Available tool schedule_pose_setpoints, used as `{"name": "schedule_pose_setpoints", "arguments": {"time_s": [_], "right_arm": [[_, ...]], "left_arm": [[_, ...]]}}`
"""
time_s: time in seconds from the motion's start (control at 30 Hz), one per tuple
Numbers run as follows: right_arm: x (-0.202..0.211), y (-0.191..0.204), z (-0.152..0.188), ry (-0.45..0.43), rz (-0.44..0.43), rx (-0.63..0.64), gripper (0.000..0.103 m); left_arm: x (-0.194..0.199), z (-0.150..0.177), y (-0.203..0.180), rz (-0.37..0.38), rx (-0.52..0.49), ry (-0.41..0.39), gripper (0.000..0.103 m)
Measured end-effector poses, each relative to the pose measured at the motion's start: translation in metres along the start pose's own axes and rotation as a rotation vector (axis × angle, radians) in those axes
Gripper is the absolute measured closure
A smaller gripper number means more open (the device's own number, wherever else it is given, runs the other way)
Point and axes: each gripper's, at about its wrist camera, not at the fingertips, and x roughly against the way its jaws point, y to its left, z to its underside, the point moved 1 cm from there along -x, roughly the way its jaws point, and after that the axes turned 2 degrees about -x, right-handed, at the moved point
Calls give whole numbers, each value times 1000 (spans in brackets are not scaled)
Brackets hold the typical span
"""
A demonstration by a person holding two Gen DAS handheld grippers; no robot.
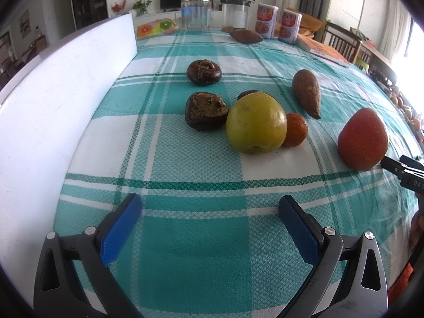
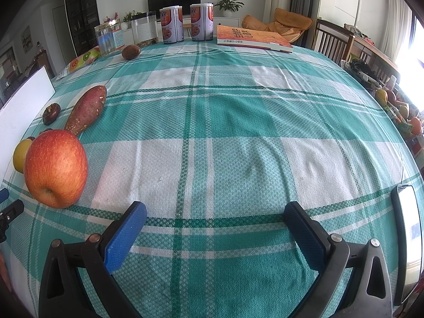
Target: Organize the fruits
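Note:
On the green checked cloth (image 1: 185, 251) lie a yellow apple (image 1: 255, 122), a small orange (image 1: 295, 130) touching its right side, a red apple (image 1: 363, 139) further right, a sweet potato (image 1: 307, 92) and dark water chestnuts (image 1: 206, 111) (image 1: 204, 71). My left gripper (image 1: 210, 206) hovers open in front of the yellow apple, with nothing between its blue pads. In the right wrist view the red apple (image 2: 56, 168) and sweet potato (image 2: 86, 110) sit at the left. My right gripper (image 2: 216, 213) is open over bare cloth, to the right of the red apple.
A white board (image 1: 61, 100) stands along the left edge. At the back are a glass jar (image 1: 196, 12), two cans (image 2: 185, 23), a book (image 2: 251, 38) and another sweet potato (image 1: 246, 36). A phone (image 2: 409, 238) lies at the right edge. Chairs stand beyond the table.

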Motion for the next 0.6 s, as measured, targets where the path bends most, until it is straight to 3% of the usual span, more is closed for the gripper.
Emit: {"name": "schedule_pose_setpoints", "arguments": {"time_s": [0.13, 0.37, 0.5, 0.6], "right_arm": [[0, 0, 0, 0, 0, 0, 0], [0, 0, 0, -1, 1, 0, 0], [0, 0, 0, -1, 1, 0, 0], [0, 0, 0, -1, 1, 1, 0]], "left_arm": [[5, 0, 2, 87, -4, -16, 1], [1, -23, -8, 103, -8, 9, 5], [-4, -50, -11, 96, 25, -1, 30], [-9, -61, -17, 86, 10, -23, 31]]}}
